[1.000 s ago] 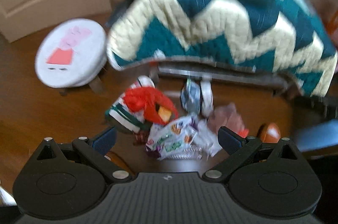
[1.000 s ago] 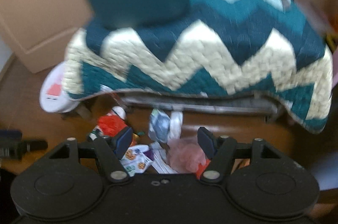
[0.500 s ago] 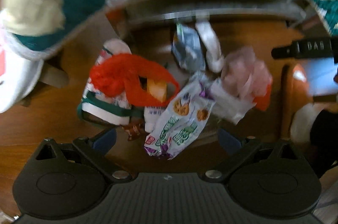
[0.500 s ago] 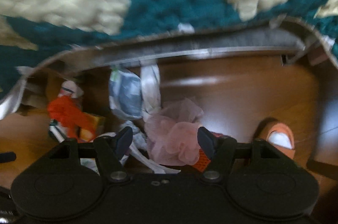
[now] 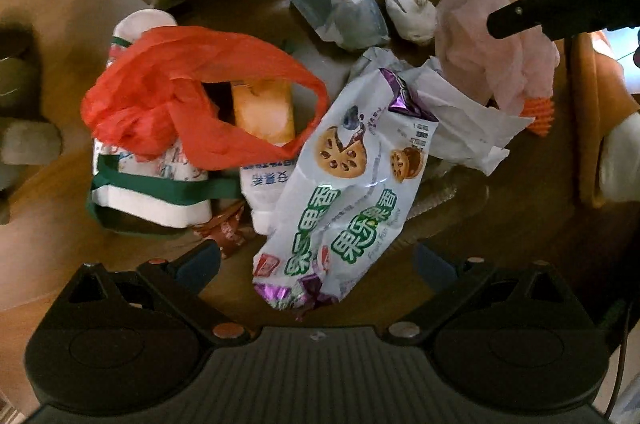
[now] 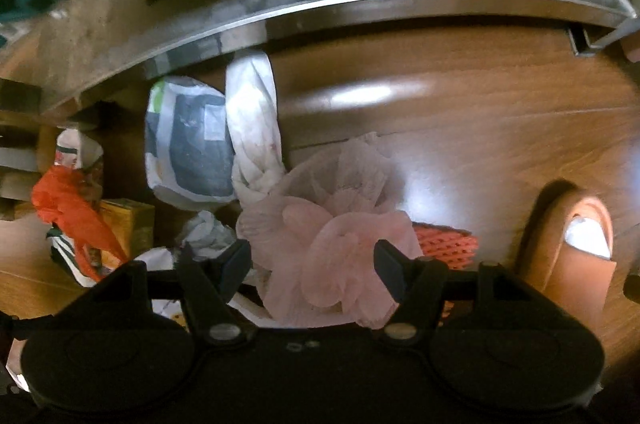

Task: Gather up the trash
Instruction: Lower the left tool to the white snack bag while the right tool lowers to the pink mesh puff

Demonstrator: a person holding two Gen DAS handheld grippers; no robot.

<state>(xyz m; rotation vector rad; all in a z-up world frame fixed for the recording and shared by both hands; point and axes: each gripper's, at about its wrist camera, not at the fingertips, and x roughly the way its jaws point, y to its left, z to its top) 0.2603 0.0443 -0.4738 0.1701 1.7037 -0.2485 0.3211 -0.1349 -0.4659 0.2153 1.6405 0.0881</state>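
Observation:
A pile of trash lies on the wooden floor. In the left wrist view my open left gripper (image 5: 316,262) straddles the near end of a white cookie wrapper (image 5: 340,192). A red plastic bag (image 5: 180,96) lies over a white and green carton (image 5: 140,184) and an orange box (image 5: 264,108). In the right wrist view my open right gripper (image 6: 312,258) has its fingers on either side of a crumpled pink plastic bag (image 6: 328,224). The right gripper's black body also shows in the left wrist view at the upper right, over the pink bag (image 5: 492,40). A grey packet (image 6: 188,148) and a knotted white bag (image 6: 256,132) lie beyond.
A metal bed frame rail (image 6: 360,4) with a teal blanket above runs along the far side of the pile. An orange slipper (image 6: 568,244) stands at the right on the floor. An orange mesh piece (image 6: 444,244) lies under the pink bag.
Both grippers have dropped low and moved in close to the pile. The bed and blanket have slid up out of view. Both stay open.

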